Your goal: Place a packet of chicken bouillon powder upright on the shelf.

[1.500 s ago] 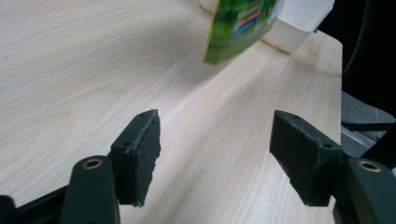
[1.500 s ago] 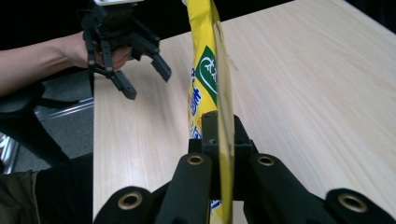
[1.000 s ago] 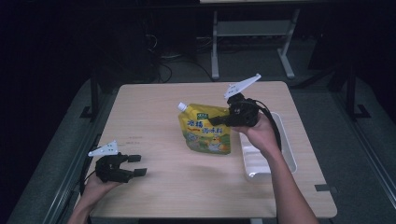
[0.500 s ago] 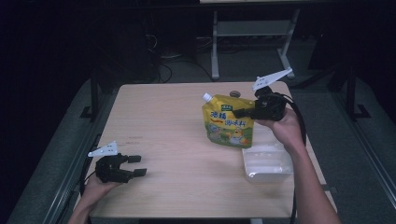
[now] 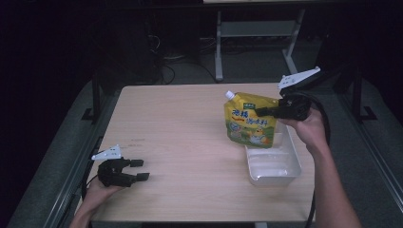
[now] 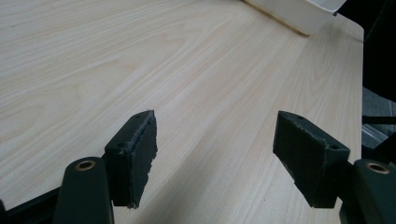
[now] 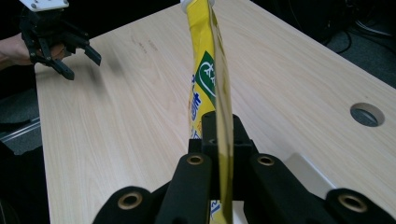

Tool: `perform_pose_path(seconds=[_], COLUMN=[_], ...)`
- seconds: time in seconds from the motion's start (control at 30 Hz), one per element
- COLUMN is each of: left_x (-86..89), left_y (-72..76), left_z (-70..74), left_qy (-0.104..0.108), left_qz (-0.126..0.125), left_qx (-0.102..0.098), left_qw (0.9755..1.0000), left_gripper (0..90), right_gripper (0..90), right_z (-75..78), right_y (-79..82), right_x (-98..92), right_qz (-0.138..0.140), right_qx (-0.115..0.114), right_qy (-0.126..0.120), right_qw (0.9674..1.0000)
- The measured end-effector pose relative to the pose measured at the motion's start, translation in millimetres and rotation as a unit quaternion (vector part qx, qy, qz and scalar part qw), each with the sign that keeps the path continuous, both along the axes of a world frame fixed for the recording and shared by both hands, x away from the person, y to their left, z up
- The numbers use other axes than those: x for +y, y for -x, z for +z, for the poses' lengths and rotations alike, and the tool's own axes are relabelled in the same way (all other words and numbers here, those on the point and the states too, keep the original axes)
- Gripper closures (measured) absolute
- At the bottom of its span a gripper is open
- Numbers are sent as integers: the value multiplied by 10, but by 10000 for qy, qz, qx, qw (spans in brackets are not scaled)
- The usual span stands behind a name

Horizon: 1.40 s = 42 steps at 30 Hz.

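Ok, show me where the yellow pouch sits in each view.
High view: yellow pouch upper right, upright, clamped by the right hand-held gripper above the far end of the white tray.
Left gripper view: no pouch; a corner of the white tray at the top.
Right gripper view: pouch edge-on at centre, between the jaws.
Shared landmark: the wooden table.

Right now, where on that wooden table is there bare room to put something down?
The broad bare stretch of the light wooden table between the open left gripper and the yellow spouted pouch is free. The right edge is crowded: the shut right gripper holds the pouch above the white plastic tray.
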<state>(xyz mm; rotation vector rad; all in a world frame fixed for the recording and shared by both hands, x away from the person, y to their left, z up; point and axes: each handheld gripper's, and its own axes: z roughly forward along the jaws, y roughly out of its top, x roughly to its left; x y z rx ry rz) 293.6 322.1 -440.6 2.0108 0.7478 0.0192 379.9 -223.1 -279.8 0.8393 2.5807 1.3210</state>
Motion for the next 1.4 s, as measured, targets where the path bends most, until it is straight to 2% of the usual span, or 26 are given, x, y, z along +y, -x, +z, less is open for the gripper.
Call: perform_pose_path(seconds=[0.27, 0.73, 1.2, 1.4], left_x=[-3, -33, -53, -49], left_y=[11, 6, 2, 1], left_z=[-3, -26, -39, -36], left_qy=[66, -16, -38, -19], left_qz=[41, 26, 36, 46], left_qx=[9, 52, 92, 98], left_qw=[10000, 10000, 9999, 9999], left_gripper=[296, 289, 289, 290], right_gripper=[896, 894, 889, 888], right_z=[-70, -142, -364, -454], right_y=[34, 37, -14, -27], right_x=[-203, -467, -507, -524], right_qz=[-190, -470, -483, -543], right_qx=[20, 8, 26, 122], right_qy=[-66, -14, -180, -233], right_qw=[9998, 9989, 9987, 9982])
